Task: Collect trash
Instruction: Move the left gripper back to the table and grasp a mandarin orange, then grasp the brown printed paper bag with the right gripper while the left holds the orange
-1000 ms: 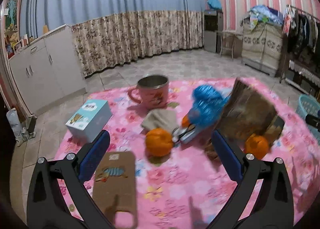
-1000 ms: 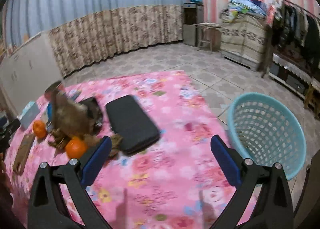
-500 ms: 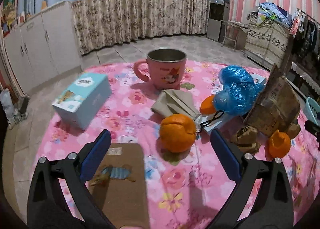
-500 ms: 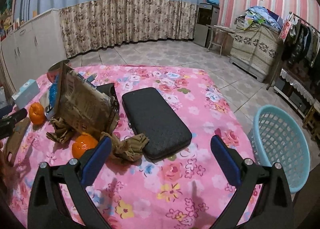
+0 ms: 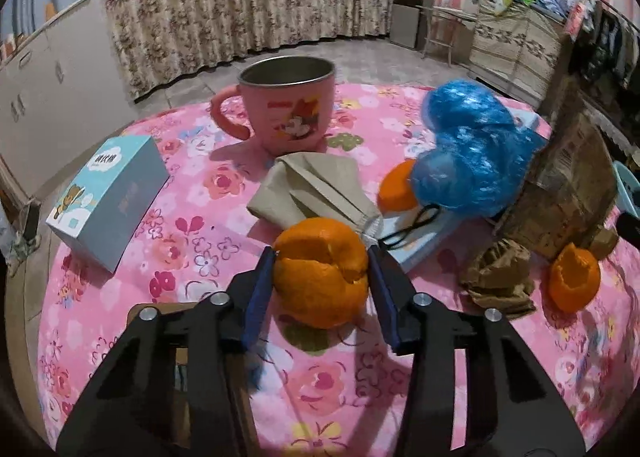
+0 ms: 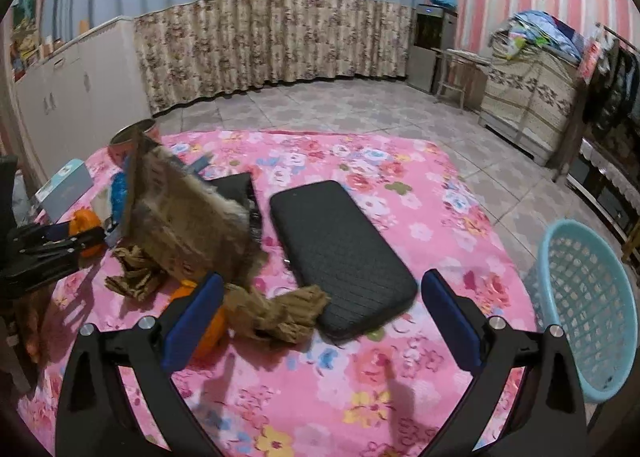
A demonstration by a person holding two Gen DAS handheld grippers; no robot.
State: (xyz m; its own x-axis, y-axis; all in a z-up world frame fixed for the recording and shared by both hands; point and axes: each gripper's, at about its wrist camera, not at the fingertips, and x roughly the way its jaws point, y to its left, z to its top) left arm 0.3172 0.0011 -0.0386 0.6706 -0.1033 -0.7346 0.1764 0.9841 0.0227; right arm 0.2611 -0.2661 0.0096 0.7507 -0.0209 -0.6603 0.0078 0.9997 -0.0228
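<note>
Pink floral cloth covers the bench [image 5: 192, 225] under both my claws, with a patterned curtain and tiled floor behind.

My left claw [image 5: 320, 257] has just been closing, and its blue pads now sit against both sides of the hollow orange peel shell [image 5: 320, 271], which rests on the cloth between them. Just beyond that claw lies a folded beige cloth [image 5: 320, 189], and farther on stands a pink metal mug with a cartoon print [image 5: 288, 105]. Left of the claw is a light blue cardboard box [image 5: 108, 193]. To its right sit a crumpled blue plastic bag [image 5: 468, 149], a torn brown cardboard piece standing on edge [image 5: 560, 193], a scrunched wad of brown paper [image 5: 496, 277] and a second orange peel [image 5: 574, 277].

My right claw [image 6: 320, 297] hangs spread wide above the cloth, gripping nothing. Between its pads, slightly ahead, lie another twist of crumpled brown paper [image 6: 280, 315] and a flat black textured case [image 6: 340, 257]. An orange peel shows partly behind the claw's left pad. Off to its right, beside the bench, stands a turquoise plastic lattice basket [image 6: 588, 305].
</note>
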